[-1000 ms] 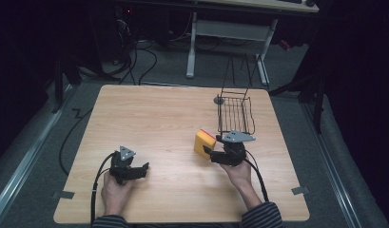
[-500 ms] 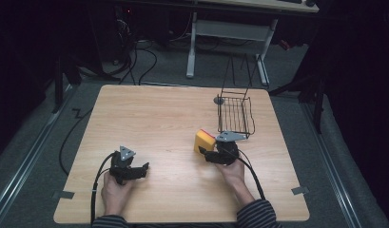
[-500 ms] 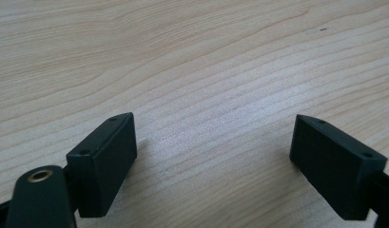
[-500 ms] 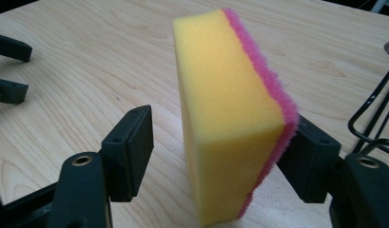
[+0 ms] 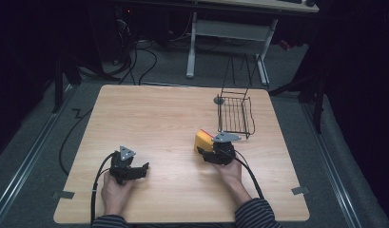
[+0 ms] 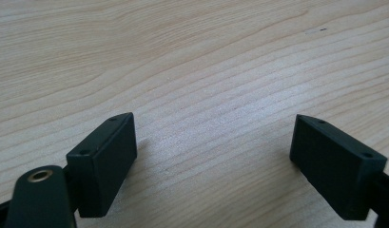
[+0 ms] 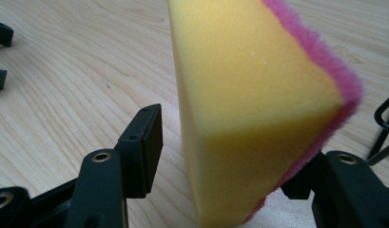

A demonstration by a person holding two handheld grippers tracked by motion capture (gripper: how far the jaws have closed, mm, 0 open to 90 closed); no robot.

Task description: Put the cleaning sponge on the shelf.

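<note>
Resting low at the near left of the bench, the left tongs are held in the person's left hand; in the left gripper view their two black jaws stand spread wide, with bare wood grain between them and nothing held. At the near right, the person's right hand holds the right tongs just behind a yellow sponge with a pink scouring face. The sponge stands on edge on the bench, right of centre. In the right gripper view the sponge rises between the jaws: the jaw on the pink side sits against the pink layer, while the jaw on the yellow side stands just clear of the yellow face, a narrow strip of bench showing between them. These jaws have just been closing around the sponge, and the grip is not yet complete on the yellow side. The left tongs also show at the far left edge of the right gripper view, well apart from the sponge. Just beyond the sponge, farther right, a black wire basket stands on the bench with its tall wire handle raised; a small dark disc lies beside its far left corner. Beyond the far edge of the bench, a white desk frame and loose cables lie on the dark floor.
</note>
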